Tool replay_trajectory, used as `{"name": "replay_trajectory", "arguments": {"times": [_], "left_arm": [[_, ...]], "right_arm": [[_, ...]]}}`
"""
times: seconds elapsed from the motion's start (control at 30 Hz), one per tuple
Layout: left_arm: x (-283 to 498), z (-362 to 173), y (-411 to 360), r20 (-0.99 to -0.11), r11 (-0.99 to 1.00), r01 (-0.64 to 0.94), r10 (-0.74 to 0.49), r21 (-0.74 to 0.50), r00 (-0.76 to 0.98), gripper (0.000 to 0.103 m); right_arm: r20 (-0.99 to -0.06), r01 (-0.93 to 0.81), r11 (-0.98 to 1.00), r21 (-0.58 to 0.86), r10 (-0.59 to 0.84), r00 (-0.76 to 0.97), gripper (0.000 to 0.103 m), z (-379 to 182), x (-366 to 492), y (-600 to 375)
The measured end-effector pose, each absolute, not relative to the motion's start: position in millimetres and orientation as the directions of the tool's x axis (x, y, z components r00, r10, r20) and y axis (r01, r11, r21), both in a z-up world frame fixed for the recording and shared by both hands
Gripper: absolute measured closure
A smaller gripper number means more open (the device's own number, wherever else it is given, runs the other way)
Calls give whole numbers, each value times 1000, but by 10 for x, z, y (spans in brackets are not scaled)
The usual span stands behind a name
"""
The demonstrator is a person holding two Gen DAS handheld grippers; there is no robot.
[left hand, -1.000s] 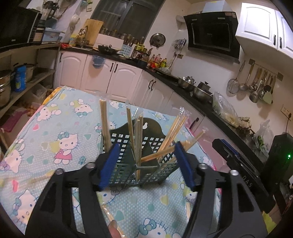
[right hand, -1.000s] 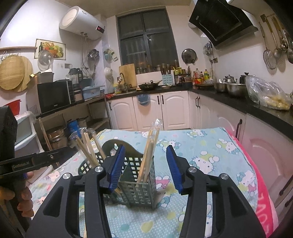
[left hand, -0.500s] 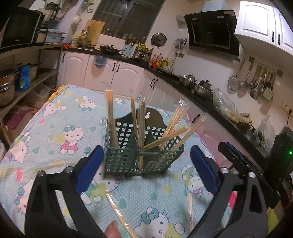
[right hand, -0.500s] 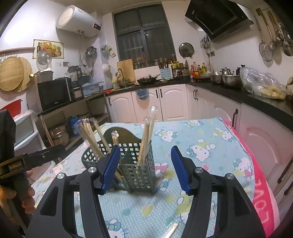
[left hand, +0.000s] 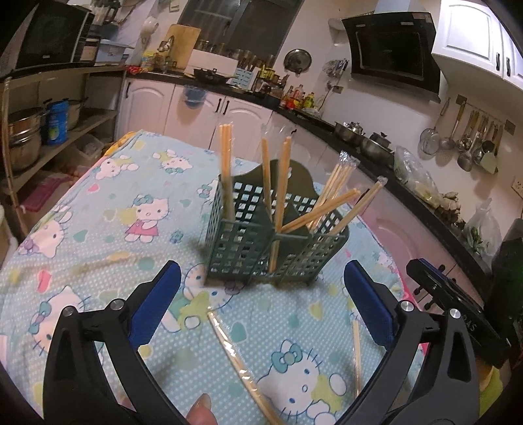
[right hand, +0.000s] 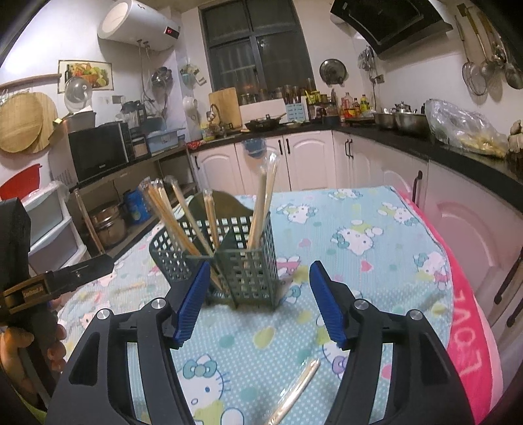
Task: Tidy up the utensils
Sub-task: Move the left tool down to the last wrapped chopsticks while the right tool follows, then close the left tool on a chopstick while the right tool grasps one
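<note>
A: So what kind of place is this?

B: Somebody's home kitchen, for sure. White cabinets [right hand: 304, 163] under a black countertop [right hand: 457, 148], a range hood [left hand: 392, 62] on the wall, ladles and strainers [left hand: 464, 144] hanging on a rail.

A: Lived-in?

B: Yep. Microwave [right hand: 98, 152] on a shelf, water heater [right hand: 140, 27] up high, sauce bottles [left hand: 297, 99], metal pots [left hand: 362, 135], and a cartoon-cat tablecloth [right hand: 359, 235] on the table.

Left hand-held gripper [left hand: 261, 300] opening, empty; right hand-held gripper [right hand: 258, 302] opening, empty
</note>
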State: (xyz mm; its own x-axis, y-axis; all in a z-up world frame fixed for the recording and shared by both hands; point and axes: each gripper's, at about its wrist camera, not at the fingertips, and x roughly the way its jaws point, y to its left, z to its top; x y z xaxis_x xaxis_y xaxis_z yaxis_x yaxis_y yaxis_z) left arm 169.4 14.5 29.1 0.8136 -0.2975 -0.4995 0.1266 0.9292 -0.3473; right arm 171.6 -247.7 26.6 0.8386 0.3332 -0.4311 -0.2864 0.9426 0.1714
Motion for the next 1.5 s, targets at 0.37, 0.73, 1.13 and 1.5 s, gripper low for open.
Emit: {"name": "replay_trajectory", "arguments": {"times": [0.37, 0.73, 1.13, 1.5], "left_arm": [[1611, 74, 162, -554, 937, 102, -284, -335, 783, 12], [1600, -192, 51, -624, 942, 106, -292, -318, 725, 12], [1723, -551, -26, -706, 935, 102, -325, -340, 629, 17], [2022, -744, 55, -739, 918, 58, -352, -392, 574, 49]], "right_arm": [[-530, -286, 945, 160, 327, 783, 42, 7, 1640, -2421], [-632, -276, 950, 146, 304, 713, 42, -285, 1644, -2425], [-746, -238, 959, 152, 269, 609, 42, -670, 1846, -2449], [-790, -197, 965, 175, 257, 556, 51, -874, 2143, -2465]]}}
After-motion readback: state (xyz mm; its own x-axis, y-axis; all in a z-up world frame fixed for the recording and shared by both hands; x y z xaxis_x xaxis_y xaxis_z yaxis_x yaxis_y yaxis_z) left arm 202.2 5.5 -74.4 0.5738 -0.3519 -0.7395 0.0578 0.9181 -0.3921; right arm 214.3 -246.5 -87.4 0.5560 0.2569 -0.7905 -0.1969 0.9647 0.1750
